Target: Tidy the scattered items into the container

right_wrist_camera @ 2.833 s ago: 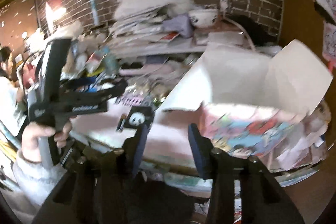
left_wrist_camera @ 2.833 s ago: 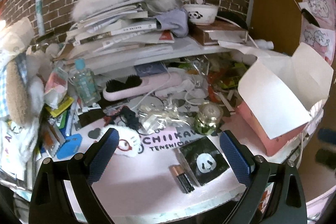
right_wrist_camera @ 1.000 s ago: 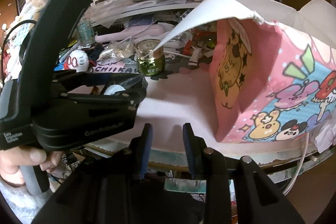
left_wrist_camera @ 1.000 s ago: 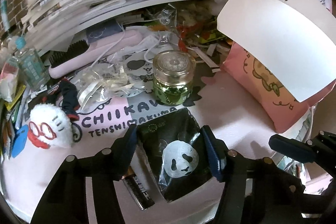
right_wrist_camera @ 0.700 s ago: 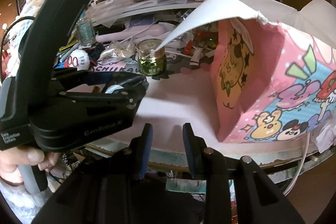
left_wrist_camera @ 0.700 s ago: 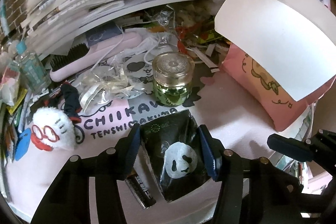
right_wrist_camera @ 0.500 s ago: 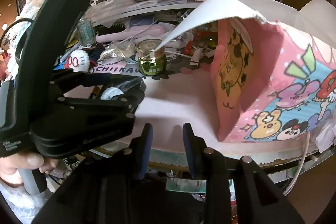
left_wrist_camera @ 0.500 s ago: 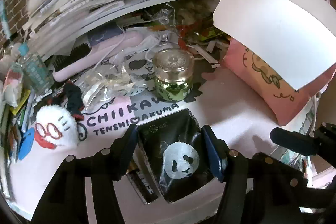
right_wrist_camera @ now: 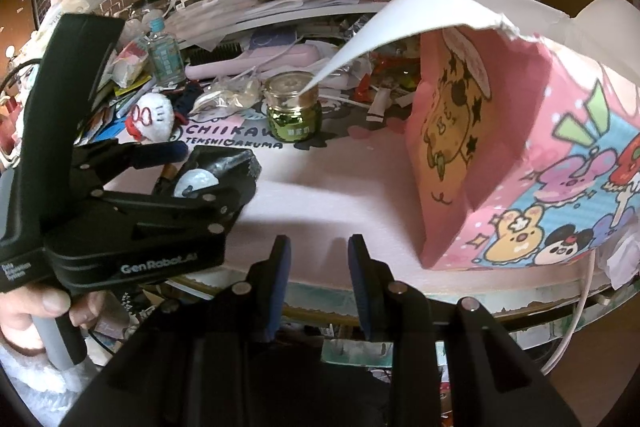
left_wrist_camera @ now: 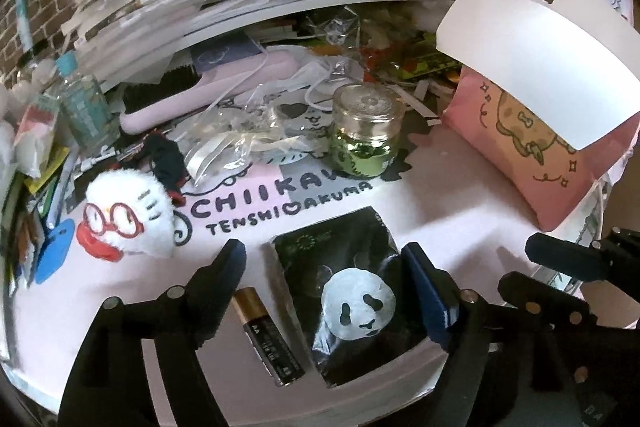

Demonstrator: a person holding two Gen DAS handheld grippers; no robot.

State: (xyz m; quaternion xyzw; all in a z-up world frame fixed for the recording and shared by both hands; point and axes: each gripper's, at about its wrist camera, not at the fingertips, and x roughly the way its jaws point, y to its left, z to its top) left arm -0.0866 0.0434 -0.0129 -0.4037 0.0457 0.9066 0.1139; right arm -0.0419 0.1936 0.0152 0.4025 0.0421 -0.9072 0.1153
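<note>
While the black panda packet (left_wrist_camera: 352,291) lies flat, long axis running away from the table edge, left gripper (left_wrist_camera: 324,267) spread wide astride it, battery (left_wrist_camera: 268,335) alongside, right gripper (right_wrist_camera: 316,259) narrowly parted, empty, pink box (right_wrist_camera: 520,163) near.

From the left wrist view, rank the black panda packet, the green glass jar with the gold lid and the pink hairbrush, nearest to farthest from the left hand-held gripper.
1. Black panda packet: between the fingers of the left hand-held gripper, which stand open.
2. Green glass jar with the gold lid: beyond the packet, mid-table.
3. Pink hairbrush: farthest, back left, below the shelf.
</note>
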